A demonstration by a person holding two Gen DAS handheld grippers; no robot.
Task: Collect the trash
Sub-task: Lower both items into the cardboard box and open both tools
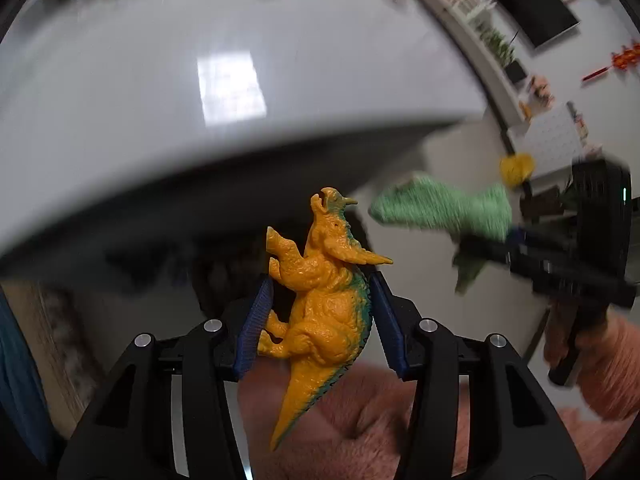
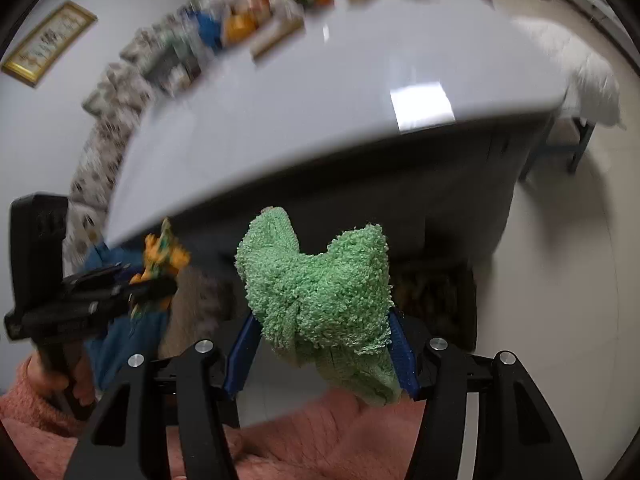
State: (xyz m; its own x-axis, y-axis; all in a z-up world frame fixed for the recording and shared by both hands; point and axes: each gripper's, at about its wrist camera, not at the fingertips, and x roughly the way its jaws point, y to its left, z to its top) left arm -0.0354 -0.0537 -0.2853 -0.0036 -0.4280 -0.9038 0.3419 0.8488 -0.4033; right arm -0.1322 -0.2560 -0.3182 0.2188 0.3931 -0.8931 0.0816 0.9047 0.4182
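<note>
My left gripper (image 1: 320,312) is shut on an orange toy dinosaur (image 1: 320,304) with a green back, held upright in the air in front of the white table's edge. My right gripper (image 2: 324,344) is shut on a crumpled green terry cloth (image 2: 320,292), also held in the air below the table edge. In the left wrist view the cloth (image 1: 436,210) and the right gripper (image 1: 560,264) show blurred at the right. In the right wrist view the dinosaur (image 2: 164,256) and the left gripper (image 2: 80,300) show at the left.
The white table (image 1: 200,92) fills the upper part of both views, with a blurred row of packets and boxes (image 2: 256,12) along its far side. A light tiled floor (image 2: 560,280) lies to the right. A white-covered bench (image 2: 576,76) stands past the table's right end.
</note>
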